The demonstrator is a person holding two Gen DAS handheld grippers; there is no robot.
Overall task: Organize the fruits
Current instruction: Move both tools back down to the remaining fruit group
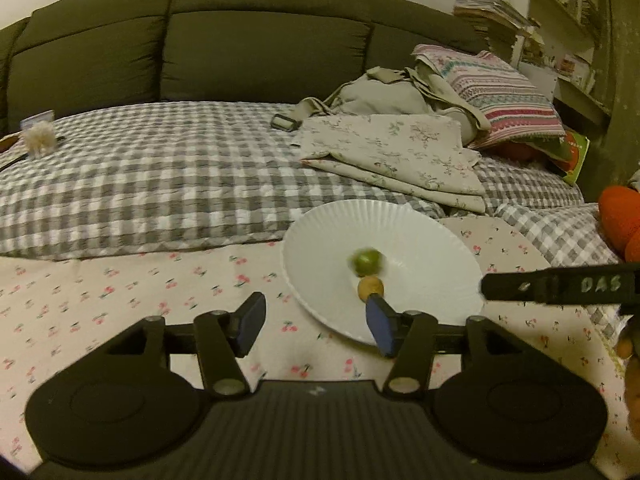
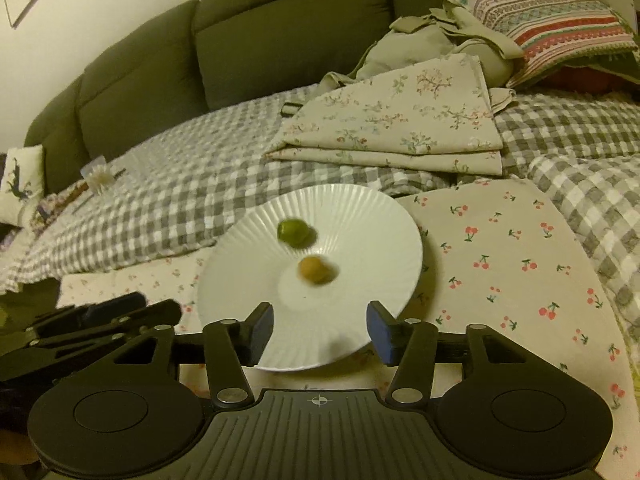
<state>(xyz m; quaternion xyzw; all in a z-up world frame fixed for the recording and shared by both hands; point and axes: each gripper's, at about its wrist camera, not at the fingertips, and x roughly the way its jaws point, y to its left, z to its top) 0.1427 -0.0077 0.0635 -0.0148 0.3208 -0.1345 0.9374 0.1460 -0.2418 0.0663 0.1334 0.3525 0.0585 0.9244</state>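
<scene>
Right wrist view: right claw (image 2: 320,330) gapes empty, green fruit (image 2: 294,232) and tan fruit (image 2: 316,270) beyond it on the plate (image 2: 240,260).

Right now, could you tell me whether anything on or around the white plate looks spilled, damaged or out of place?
Nothing stands out. The green fruit and the brownish-yellow fruit both lie inside the white plate, apart from each other and slightly blurred. The plate looks whole and rests on the cherry-print cloth. No spill shows.
</scene>
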